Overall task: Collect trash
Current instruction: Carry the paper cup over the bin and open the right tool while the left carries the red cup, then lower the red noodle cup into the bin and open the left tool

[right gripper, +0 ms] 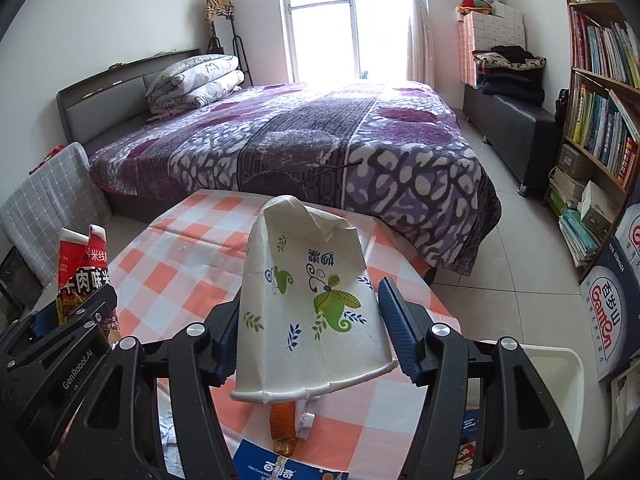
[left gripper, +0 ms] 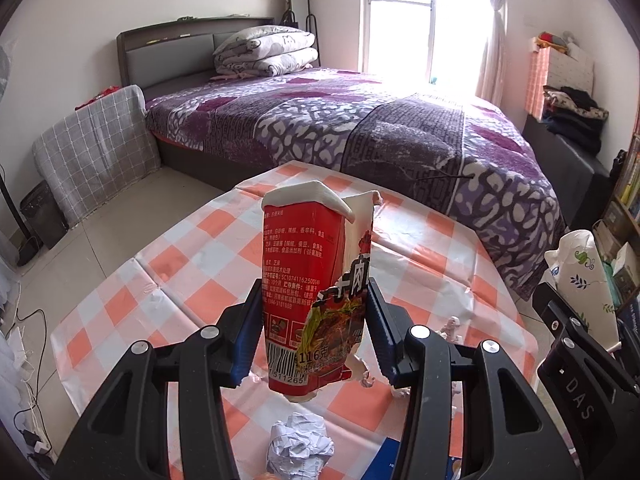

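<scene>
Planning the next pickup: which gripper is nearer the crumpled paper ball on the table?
Left, as far as I can tell. The crumpled paper ball lies directly below the left gripper, which holds the red packet. The right gripper, holding the paper cup, sits further right; its view doesn't show the ball.

A bed (right gripper: pixel 280 152) with a purple blanket fills the frame's middle; a bright window (right gripper: pixel 332 16) at top, a bookshelf (right gripper: pixel 600 112) at right.
</scene>
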The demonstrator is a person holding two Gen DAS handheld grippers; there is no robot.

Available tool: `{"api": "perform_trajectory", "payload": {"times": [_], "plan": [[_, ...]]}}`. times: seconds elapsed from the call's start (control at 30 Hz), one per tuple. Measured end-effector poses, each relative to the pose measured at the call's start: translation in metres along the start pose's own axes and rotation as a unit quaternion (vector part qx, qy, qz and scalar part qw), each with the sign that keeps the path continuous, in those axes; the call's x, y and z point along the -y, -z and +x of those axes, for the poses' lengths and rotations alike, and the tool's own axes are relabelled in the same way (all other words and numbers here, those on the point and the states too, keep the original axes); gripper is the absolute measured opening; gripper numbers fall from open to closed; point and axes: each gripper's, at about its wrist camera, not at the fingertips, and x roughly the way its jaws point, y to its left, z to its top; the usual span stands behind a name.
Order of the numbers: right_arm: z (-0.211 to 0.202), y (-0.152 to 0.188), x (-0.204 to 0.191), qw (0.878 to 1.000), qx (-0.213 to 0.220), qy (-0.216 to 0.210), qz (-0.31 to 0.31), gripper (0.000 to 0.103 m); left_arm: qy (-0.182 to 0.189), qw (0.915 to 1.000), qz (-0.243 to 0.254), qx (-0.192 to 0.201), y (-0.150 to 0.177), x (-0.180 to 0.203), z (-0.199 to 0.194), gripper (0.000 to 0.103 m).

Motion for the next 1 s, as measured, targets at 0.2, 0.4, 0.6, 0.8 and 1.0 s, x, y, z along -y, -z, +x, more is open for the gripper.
{"api": "perform_trajectory", "payload": {"times": [0.2, 0.4, 0.6, 0.8, 1.0], "plan": [[-0.009, 0.000, 0.031, 0.999, 0.000, 0.023, 0.022, 0.059, 0.016, 0.9997, 0.016, 0.003, 0.003, 0.023, -0.006, 0.048], [-0.018, 0.000, 0.069, 0.997, -0.007, 0.054, 0.058, 0.059, 0.036, 0.9987, 0.035, 0.006, 0.008, 0.049, -0.012, 0.048], [-0.026, 0.005, 0.111, 0.991, -0.021, 0.086, 0.096, 0.060, 0.060, 0.9966, 0.057, 0.000, 0.017, 0.077, -0.016, 0.048], [-0.035, 0.010, 0.148, 0.986, -0.025, 0.110, 0.126, 0.060, 0.088, 0.9929, 0.079, -0.009, 0.028, 0.105, -0.020, 0.048], [-0.043, 0.015, 0.177, 0.980, -0.028, 0.131, 0.150, 0.062, 0.115, 0.9874, 0.107, -0.019, 0.042, 0.136, -0.025, 0.048]]}}
